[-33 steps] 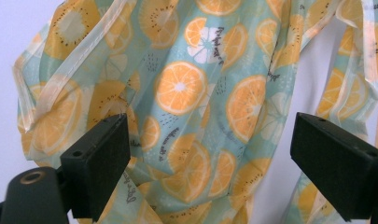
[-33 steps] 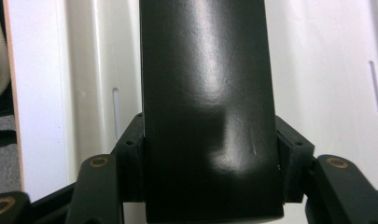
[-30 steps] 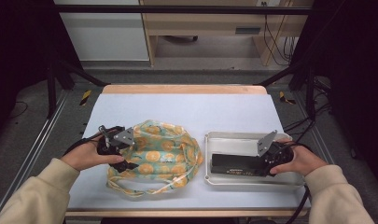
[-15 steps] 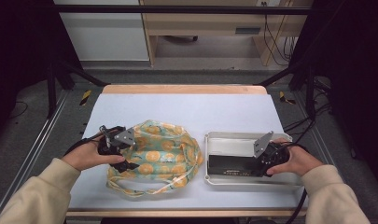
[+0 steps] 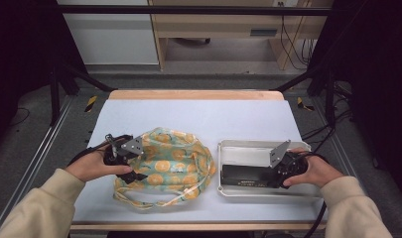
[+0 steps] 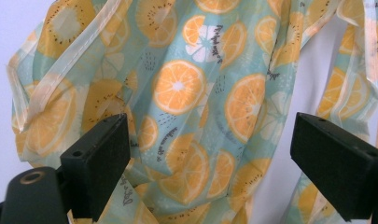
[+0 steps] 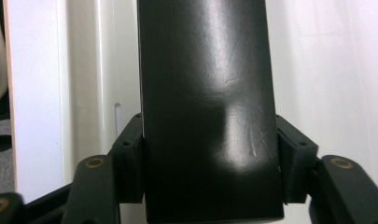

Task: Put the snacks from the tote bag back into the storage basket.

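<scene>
Black box [image 7: 207, 107] lies flat in white tray [image 5: 248, 148], long axis running straight out from right gripper [image 5: 283, 171], jaws flanking near end and just opening. Fruit-print bag [image 6: 191, 93] spread on table ahead of left gripper [image 5: 126, 163], jaws wide, nothing gripped.

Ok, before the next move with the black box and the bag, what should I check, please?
1. Black box sits between the jaws of the right gripper: ok.
2. Firm grip on the box: cannot tell; the jaws have just been opening.
3. Box lies inside the white tray: ok.
4. Left gripper is open above the fruit-print bag: ok.
5. Bag pinched by the left gripper: not ok; the jaws stand apart from it.
</scene>
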Tool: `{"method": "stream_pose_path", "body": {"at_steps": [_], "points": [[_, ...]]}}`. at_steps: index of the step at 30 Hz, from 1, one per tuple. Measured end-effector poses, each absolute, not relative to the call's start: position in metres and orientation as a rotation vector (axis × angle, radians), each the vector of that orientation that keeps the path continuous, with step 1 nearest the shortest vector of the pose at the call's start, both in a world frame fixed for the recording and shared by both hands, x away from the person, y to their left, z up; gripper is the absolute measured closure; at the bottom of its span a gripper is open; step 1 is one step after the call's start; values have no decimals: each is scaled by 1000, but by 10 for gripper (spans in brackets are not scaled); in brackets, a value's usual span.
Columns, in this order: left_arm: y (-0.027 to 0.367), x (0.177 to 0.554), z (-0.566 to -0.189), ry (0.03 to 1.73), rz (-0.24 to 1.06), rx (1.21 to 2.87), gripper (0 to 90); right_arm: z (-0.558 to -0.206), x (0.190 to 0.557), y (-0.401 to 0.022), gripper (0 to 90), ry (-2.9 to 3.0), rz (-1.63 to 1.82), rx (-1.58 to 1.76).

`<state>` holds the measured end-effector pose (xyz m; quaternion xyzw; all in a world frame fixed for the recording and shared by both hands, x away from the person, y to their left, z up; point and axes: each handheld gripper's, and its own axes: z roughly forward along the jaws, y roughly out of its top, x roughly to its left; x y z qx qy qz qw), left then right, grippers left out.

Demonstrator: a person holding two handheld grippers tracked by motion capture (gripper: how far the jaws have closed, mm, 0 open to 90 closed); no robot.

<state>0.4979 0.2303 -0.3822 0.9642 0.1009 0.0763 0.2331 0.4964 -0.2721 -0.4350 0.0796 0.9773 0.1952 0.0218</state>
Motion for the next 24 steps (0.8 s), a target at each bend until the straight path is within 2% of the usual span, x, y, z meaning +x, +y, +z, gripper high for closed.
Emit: {"method": "stream_pose_path", "body": {"at_steps": [7,11,24], "points": [[232,497,-381,285,213,2647,120,-430,495,-273,142,2992,615,335],[232,498,-381,284,212,2645,120,-427,493,-273,86,2957,637,389],[233,497,-382,285,217,2640,120,-417,482,-268,69,2880,655,446]]}}
